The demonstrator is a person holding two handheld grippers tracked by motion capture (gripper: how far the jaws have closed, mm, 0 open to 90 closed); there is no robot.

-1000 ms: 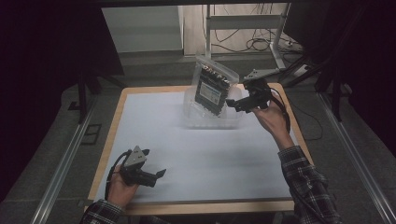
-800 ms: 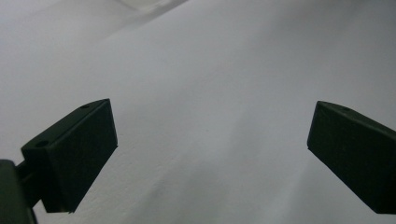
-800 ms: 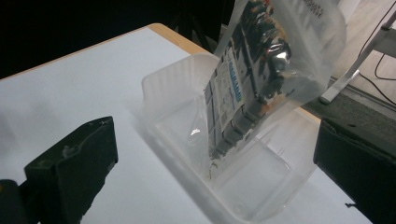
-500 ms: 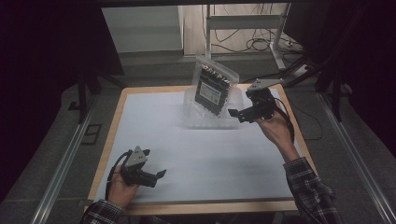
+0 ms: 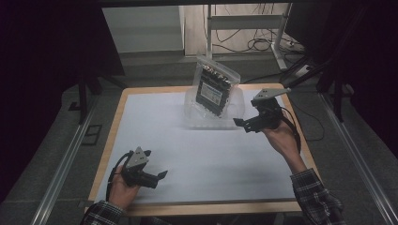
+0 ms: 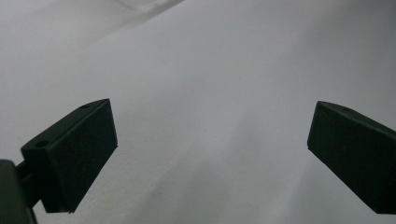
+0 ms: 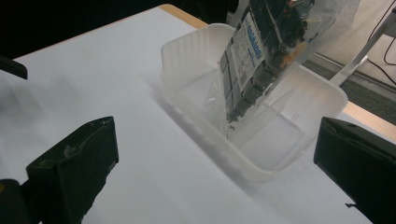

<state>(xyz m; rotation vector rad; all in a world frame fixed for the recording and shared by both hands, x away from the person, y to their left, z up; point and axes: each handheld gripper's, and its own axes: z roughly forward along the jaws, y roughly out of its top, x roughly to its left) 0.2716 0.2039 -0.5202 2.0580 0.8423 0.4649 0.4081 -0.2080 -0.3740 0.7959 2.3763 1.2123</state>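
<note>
1. We hold the right gripper (image 5: 240, 123) in the air just beside the right end of the clear tub (image 5: 234, 119). In the right gripper view its jaws stand wide apart with nothing between them, aimed at the tub's near long wall.

2. The left gripper (image 5: 161, 175) rests low near the front left of the table (image 5: 112, 131), well apart from the tub. Its jaws are also wide and empty; between them we see the white sheet (image 6: 224, 93).

3. The clear pouch (image 7: 268, 51) stands tilted in the tub, its lower edge down inside and its top leaning out over the far rim. In the high view the pouch (image 5: 214, 89) rises well above the tub at the far middle of the table.

4. Through the film we see dark contents and a white label with blue print; what they are we cannot tell.

5. Handling, as we judge it: the film looks thin, glossy and slippery, so it may crumple or slide under the pads. The contents look flat and fairly stiff, giving the pouch some body. Weight seems modest.

6. Best hold, we think: the free upper edge or top corner, across the flat faces, clear of the rim.

7. The tub looks light and may skid on the sheet if nudged.
</note>
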